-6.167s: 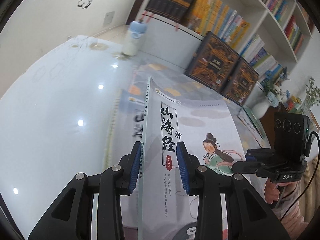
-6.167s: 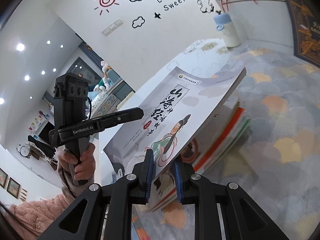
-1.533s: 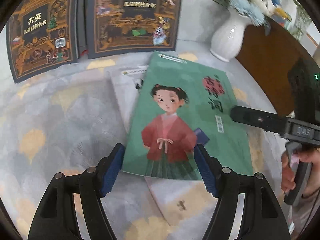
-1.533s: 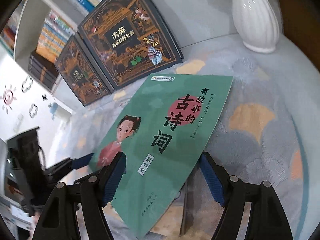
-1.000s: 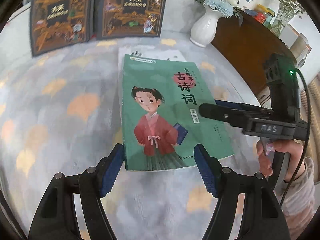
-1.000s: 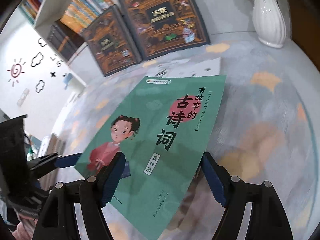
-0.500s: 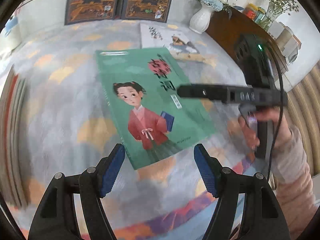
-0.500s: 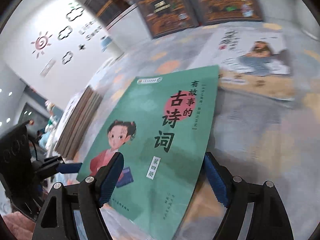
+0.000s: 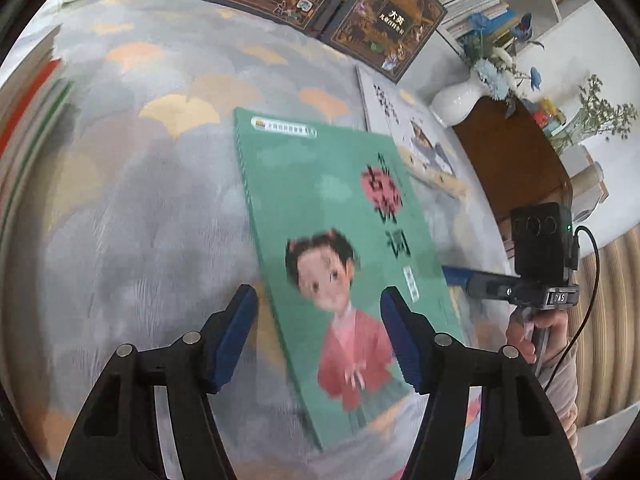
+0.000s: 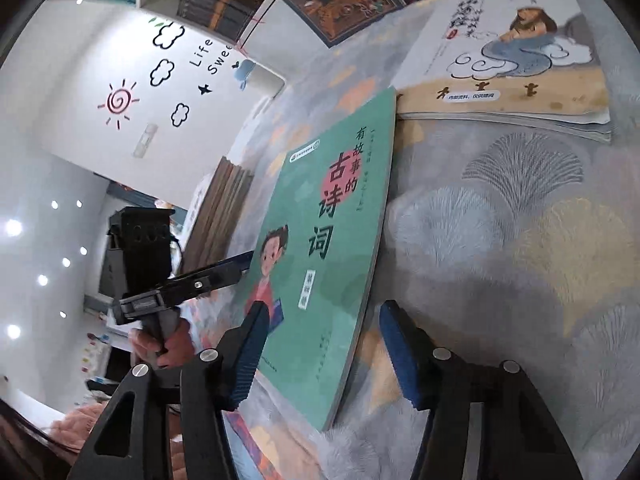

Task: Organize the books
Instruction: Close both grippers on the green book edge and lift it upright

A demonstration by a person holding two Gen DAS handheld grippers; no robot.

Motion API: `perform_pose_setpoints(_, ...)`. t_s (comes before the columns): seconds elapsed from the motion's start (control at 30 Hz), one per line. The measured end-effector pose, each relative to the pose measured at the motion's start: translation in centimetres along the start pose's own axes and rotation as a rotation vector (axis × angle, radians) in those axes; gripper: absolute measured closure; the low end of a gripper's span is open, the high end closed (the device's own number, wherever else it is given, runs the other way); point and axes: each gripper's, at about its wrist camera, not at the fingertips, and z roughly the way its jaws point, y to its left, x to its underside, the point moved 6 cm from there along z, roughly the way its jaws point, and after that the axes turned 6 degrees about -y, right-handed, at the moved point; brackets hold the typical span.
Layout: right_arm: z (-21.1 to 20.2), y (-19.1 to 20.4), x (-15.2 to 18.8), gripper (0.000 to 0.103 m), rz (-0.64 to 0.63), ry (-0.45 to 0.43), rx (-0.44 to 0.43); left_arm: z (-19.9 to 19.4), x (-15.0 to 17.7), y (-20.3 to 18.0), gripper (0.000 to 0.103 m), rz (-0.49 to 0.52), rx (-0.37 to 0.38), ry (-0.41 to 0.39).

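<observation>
Both hand-held grippers' closing jaws straddle green book (image 9: 332, 216).

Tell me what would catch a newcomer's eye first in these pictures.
The green book with a girl in red on its cover, tilted up in the middle of both views between the closing left gripper and right gripper. Behind it, a pale illustrated book lies flat on the patterned cloth, and two dark ornate books lean against the shelf.

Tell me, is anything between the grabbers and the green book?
Nothing visible is. The green book already sits between the closing jaws of both the left gripper and the right gripper, with no pad pressing on it yet.
</observation>
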Motion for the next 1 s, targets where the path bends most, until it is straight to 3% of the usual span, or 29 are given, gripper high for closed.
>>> perform_pose_setpoints(0.1,0.8,0.3,-0.8,0.048,-0.017,0.011,-0.004,0.4,-0.6,0.3,0.053,-0.021,-0.008,-0.014)
perform_pose_setpoints(0.2,1.7,0.5,-2.0,0.048,-0.032,0.015,-0.001,0.8,-1.3,1.4,0.070,-0.045,-0.026,-0.036)
perform_pose_setpoints(0.23,2.1,0.5,-2.4,0.049,-0.034,0.015,0.000,0.9,-1.4,1.7,0.080,-0.046,-0.034,-0.040)
perform_pose_setpoints(0.3,2.2,0.3,-2.9,0.059,-0.039,0.015,0.011,1.1,-1.9,2.4,0.086,-0.042,-0.057,-0.060)
perform_pose_setpoints(0.33,2.3,0.1,-3.0,0.065,-0.043,0.011,0.017,1.0,-1.9,2.5,0.086,-0.040,-0.049,-0.064)
perform_pose_setpoints(0.4,2.2,-1.0,-3.1,0.091,-0.041,-0.015,0.030,1.0,-2.0,2.7,0.086,-0.040,-0.039,-0.071)
perform_pose_setpoints(0.47,1.7,-1.8,-3.1,0.095,-0.015,-0.060,-0.030,1.2,-2.1,2.6,0.085,-0.018,-0.042,-0.084)
perform_pose_setpoints(0.53,1.3,-1.7,-2.8,0.095,-0.047,-0.095,-0.054,1.2,-2.1,2.2,0.084,0.021,-0.068,-0.098)
perform_pose_setpoints(0.63,1.2,-1.2,-2.5,0.094,-0.082,-0.113,-0.012,1.2,-2.0,1.8,0.084,0.067,-0.105,-0.119)
perform_pose_setpoints(1.0,1.3,-1.0,-2.7,0.094,-0.083,-0.116,-0.015,1.1,-1.9,1.9,0.084,0.078,-0.099,-0.126)
